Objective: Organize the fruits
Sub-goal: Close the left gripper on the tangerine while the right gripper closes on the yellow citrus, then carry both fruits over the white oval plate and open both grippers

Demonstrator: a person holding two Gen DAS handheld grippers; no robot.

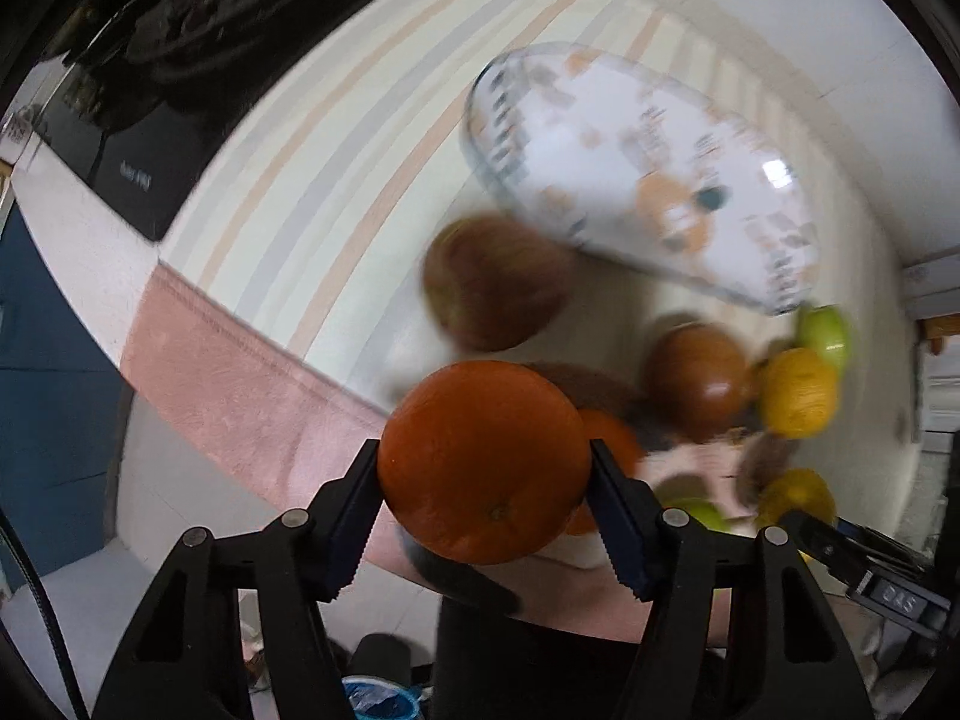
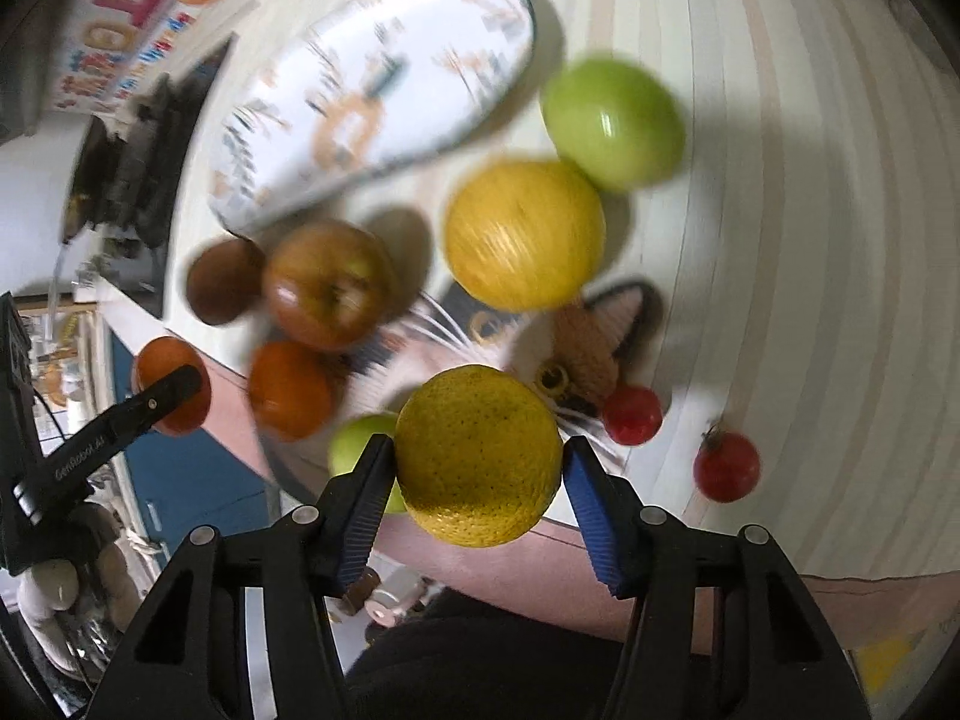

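My left gripper (image 1: 483, 468) pinches an orange (image 1: 483, 462) between both fingers, holding it clear above the table edge; my right gripper (image 2: 477, 459) clamps a yellow citrus (image 2: 478, 456) the same way, a finger pressed on each side. Just beyond the right fingers lies a cat-face mat (image 2: 456, 330) on the striped cloth (image 2: 810, 240), with most of the loose fruit on or around it. A small green fruit (image 2: 354, 441) sits beside my right gripper's left finger, and a second orange (image 2: 291, 390) lies just past it. To the right, two red tomatoes (image 2: 632, 414) rest on the cloth, apart from each other, with a brown fuzzy thing (image 2: 585, 354), too blurred to name, just beyond the nearer one. Farther on come a red apple (image 2: 327, 285) with a kiwi (image 2: 222, 288) touching its left side, then a second yellow citrus (image 2: 525, 234), and a green apple (image 2: 612, 120) just past that one. Farthest is the oval patterned dish (image 2: 372, 96); in both views I see no fruit in it. From the right view my left gripper shows at the left, its orange hanging off the table's edge.
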